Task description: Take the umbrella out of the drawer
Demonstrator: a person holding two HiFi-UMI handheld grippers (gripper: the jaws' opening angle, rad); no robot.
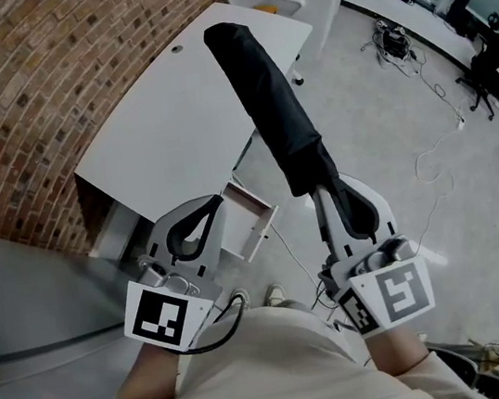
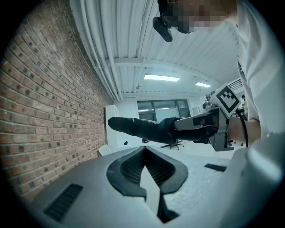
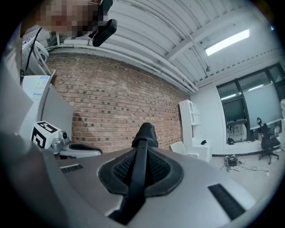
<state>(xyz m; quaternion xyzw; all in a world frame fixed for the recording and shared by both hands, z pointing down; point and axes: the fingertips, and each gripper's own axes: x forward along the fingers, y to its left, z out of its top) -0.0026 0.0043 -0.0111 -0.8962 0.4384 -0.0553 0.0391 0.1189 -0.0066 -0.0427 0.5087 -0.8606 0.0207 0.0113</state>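
Near field: the left gripper (image 1: 213, 207) is held level at the person's left. Its fingers (image 2: 133, 167) are clenched tip to tip with nothing between them.

Beside it, the right gripper (image 1: 328, 193) has its fingers (image 3: 158, 171) clamped on the narrow near end of the umbrella (image 1: 272, 106). Whether that end is the handle or the tip cannot be told.

Just beyond and below the fingers, a white drawer (image 1: 250, 217) stands pulled open under the bench (image 1: 173, 131).

Middle field: the umbrella is out of the drawer and carried in the air. It is folded, black, and points away from the person over the near edge of the bench, touching neither.

Far field: brick wall (image 1: 25, 88) behind the bench, and open floor (image 1: 406, 122) with cables to the right.

Handling (judged):
- **Weight:** the umbrella is probably light, but it is long, so a grasp at one end lets the free length lever downward.
- **Stiffness:** a stiff shaft likely runs inside, while the fabric over it is soft and gives under pressure.
- **Slip:** the cloth may slide or twist between the fingers.
- **Where to take hold:** the firm narrow end suits a secure hold, since the cloth body would yield. A second hold near mid-length would steady it.
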